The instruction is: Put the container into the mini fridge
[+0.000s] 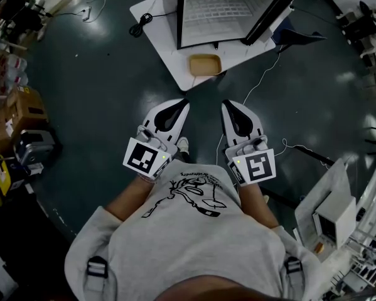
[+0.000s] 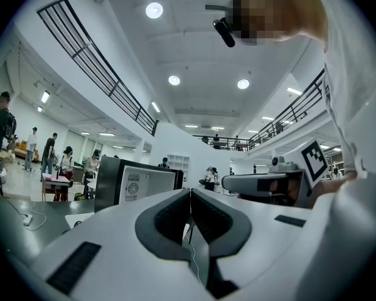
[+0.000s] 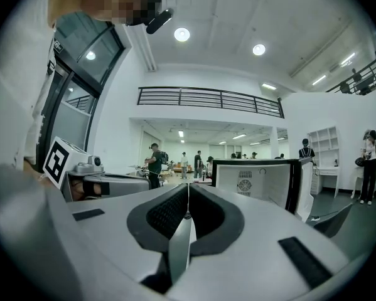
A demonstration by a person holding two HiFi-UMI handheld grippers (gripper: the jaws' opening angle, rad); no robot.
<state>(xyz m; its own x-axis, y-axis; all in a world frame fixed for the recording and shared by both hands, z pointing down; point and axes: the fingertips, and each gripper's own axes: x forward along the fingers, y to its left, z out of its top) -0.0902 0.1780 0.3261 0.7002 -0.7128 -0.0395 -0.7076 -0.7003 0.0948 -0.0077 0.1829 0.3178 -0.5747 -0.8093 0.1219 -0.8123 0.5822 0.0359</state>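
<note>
While the left gripper (image 1: 178,110) and right gripper (image 1: 230,110) are pressed together on nothing, the container (image 1: 204,64) sits on the table (image 1: 157,27) before the open mini fridge (image 1: 228,11) — best spread the jaws early, then meet its rim squarely.

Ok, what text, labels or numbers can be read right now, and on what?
None reads clearly.
Shirt print: lettering over the drawing, too blurred to read.
Left marker cube, right marker cube: square patterns only, no words.
Cardboard box: label too small to read.
</note>
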